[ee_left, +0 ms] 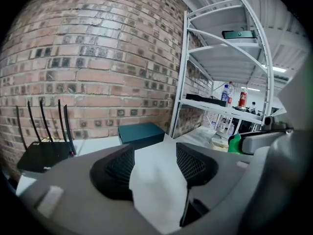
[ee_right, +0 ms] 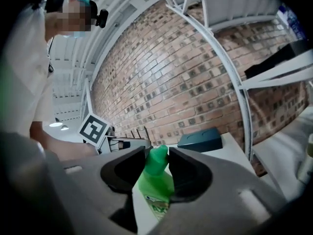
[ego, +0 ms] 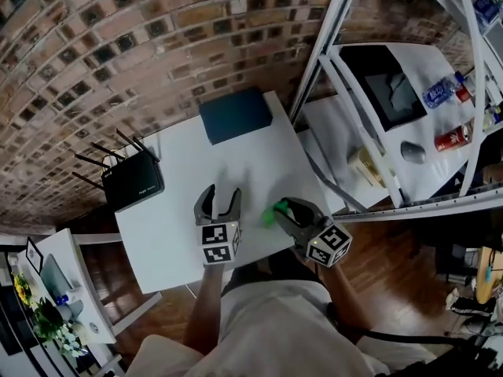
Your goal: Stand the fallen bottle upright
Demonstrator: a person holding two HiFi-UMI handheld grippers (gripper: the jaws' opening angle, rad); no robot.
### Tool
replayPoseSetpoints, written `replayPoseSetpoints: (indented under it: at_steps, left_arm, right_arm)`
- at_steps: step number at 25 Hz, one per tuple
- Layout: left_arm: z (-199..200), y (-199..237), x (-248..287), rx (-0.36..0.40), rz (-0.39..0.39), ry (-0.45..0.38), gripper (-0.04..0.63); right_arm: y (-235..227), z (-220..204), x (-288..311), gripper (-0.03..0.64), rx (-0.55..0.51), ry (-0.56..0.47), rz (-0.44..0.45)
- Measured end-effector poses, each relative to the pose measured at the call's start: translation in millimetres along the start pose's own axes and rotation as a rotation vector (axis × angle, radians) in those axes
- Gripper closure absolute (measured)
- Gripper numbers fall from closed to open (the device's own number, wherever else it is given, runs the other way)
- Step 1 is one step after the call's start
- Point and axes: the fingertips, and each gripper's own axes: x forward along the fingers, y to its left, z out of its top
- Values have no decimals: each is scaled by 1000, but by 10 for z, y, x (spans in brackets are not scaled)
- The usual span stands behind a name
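My right gripper [ee_right: 156, 152], near level, clenches the green bottle [ee_right: 157, 186] by its neck; left gripper [ee_left: 155, 156] at nine o'clock gapes empty.

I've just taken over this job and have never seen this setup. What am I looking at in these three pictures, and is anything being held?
There is no robot arm: a person holds a two-jaw gripper in each hand. The head view looks down from a camera on the person's head. Each gripper view looks along that gripper's own jaws. On the white table sit a black router with antennas and a dark teal box. The left gripper has its jaws apart, with nothing between them. The right gripper is closed on a green bottle, pinching it near its cap. A white shelf rack stands to the right of the table.
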Motion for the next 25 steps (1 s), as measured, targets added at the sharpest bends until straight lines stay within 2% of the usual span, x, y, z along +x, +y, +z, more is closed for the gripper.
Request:
replayPoseSetpoints:
  at_steps: [3,8,14,18,21,23,25]
  left_arm:
    - [-29,-85,-140,1,4,-24,310]
    - [-57,-175,-505,4,56,-80,310]
    - [-191,-409,-1219,-35,247,-153,310]
    - [-426,-932,-1854,-62,364,-203,310]
    - [-691,-1543,-2438,-111,435,-248,310]
    - [-854,-1988,-2712,-118,444,-244,310]
    - [-939,-2397,-2913,-114,440,-235,305]
  right_arm:
    - [18,-21,-159,477,4,-58,-56]
    - [68,-129,-316,476,-38,-91,-50]
    - [35,-273,-407,459,-126,-69,-19]
    - [51,-297,-758,353,-178,-91,13]
    - [354,-254,-1377,350,-177,-137,85]
    - [561,-279,-1875,350,-163,-138,114]
    - [693,-329,-2384,325,-167,-98,100]
